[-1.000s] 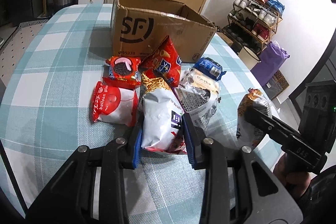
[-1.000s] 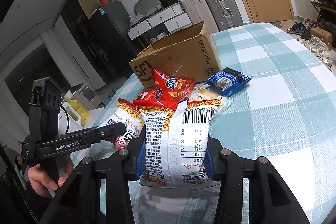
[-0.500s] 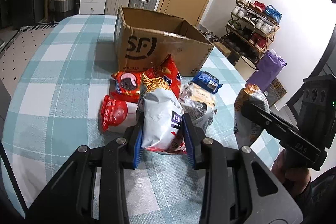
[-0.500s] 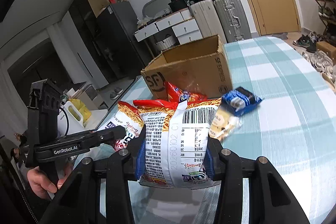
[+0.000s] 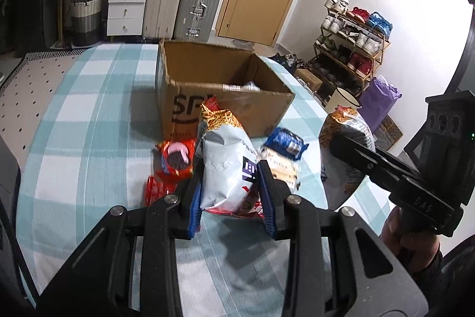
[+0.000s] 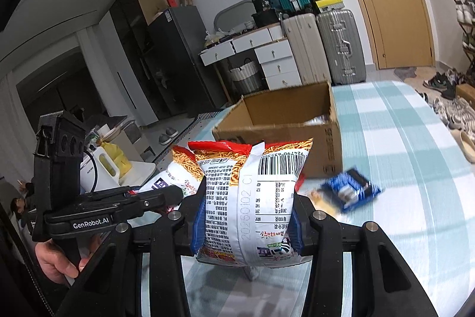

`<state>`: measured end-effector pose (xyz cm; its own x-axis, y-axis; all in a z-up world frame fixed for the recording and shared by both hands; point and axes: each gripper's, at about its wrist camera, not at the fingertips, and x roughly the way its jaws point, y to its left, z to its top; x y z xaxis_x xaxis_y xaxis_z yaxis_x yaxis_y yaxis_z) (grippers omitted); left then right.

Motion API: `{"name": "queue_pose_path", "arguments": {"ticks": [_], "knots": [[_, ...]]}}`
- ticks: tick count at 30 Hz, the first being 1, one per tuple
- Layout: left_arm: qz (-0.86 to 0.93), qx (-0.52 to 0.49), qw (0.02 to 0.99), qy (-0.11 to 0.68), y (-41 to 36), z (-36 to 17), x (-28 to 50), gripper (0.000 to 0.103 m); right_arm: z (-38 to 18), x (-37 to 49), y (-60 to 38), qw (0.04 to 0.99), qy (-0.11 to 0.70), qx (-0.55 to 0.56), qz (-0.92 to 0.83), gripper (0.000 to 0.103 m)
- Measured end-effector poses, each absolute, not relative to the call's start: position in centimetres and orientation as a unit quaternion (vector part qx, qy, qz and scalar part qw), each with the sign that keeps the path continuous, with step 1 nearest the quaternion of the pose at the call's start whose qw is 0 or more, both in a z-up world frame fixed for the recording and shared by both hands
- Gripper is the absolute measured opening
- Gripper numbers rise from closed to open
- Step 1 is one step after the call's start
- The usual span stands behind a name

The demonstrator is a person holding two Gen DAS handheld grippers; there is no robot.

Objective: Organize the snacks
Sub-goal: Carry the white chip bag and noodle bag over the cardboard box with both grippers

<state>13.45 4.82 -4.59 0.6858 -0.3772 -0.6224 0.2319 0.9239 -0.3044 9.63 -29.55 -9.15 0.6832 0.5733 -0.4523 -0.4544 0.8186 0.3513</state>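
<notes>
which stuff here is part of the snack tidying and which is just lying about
Part of the job:
- noodle snack bag in left hand-held gripper
- noodle snack bag in right hand-held gripper
- cardboard box
- blue packet

Lying about:
- suitcases
- shoe rack

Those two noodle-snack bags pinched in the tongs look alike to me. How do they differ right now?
The left bag shows its front toward the left camera, pale with a dark blue label; the right bag shows its back, with barcode and fine print. The left tongs grip their bag by its lower half; the right tongs clamp theirs nearer the middle. Both are upright, off the checked tablecloth, short of the open cardboard box.
</notes>
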Motion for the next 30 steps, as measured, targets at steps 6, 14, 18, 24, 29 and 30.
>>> {"name": "queue_pose_path", "arguments": {"ticks": [6, 14, 18, 24, 29, 30], "knots": [[-0.174, -0.102, 0.914, 0.351, 4.6, -2.7, 15.7, 0.030, -7.7, 11.5, -28.9, 0.914, 0.275, 0.094, 0.284, 0.044], [-0.179, -0.092, 0.917, 0.343, 3.4, 0.1, 18.8, 0.030, -6.2, 14.9, -28.8, 0.914, 0.275, 0.092, 0.282, 0.044], [-0.185, -0.091, 0.916, 0.343, 3.1, 1.1, 20.6, 0.030, -5.4, 16.9, -28.7, 0.915, 0.275, 0.089, 0.283, 0.044], [-0.184, -0.092, 0.917, 0.343, 3.0, 2.2, 23.9, 0.030, -4.5, 19.8, -28.3, 0.913, 0.277, 0.086, 0.286, 0.044], [-0.185, -0.091, 0.915, 0.345, 3.0, 2.6, 26.4, 0.030, -4.1, 22.1, -27.8, 0.911, 0.282, 0.080, 0.289, 0.044], [-0.185, -0.090, 0.916, 0.346, 3.0, 2.7, 27.0, 0.030, -4.2, 22.5, -27.6, 0.911, 0.284, 0.080, 0.290, 0.044]]}}
